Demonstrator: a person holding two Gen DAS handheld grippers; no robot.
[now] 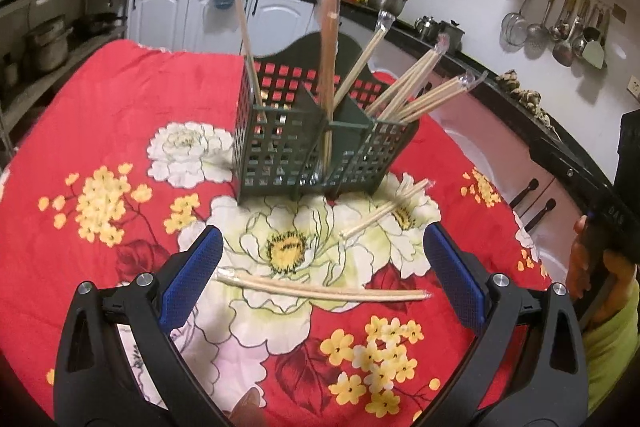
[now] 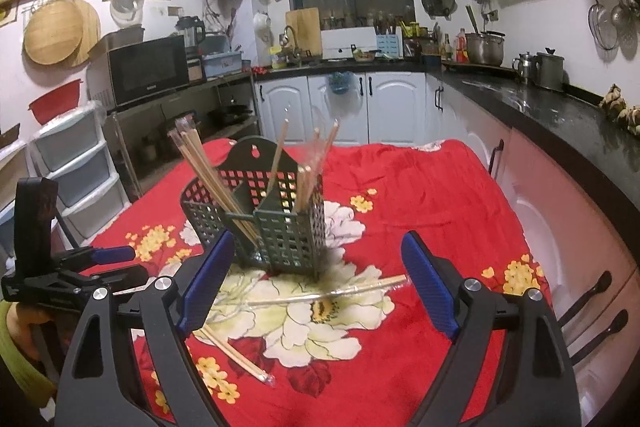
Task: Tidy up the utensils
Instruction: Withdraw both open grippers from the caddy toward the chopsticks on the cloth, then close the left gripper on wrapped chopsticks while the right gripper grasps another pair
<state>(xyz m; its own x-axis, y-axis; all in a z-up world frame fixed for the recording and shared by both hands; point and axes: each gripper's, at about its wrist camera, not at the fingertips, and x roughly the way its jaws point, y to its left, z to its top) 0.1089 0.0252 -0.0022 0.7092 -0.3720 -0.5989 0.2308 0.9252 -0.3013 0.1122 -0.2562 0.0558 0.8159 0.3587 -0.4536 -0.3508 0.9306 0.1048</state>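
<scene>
A table covered by a red cloth (image 1: 120, 99) with white and yellow flowers carries everything. On it stands a dark green holder (image 1: 304, 147) (lattice walls, several compartments). Just in front of the holder lies one wrapped pair of chopsticks (image 1: 386, 211), slanted; nearer the camera lies another wrapped pair (image 1: 320, 289), roughly crosswise, apart from the first.

One green caddy (image 1: 304, 147), two loose chopstick packs (image 1: 320, 289) on cloth.
</scene>
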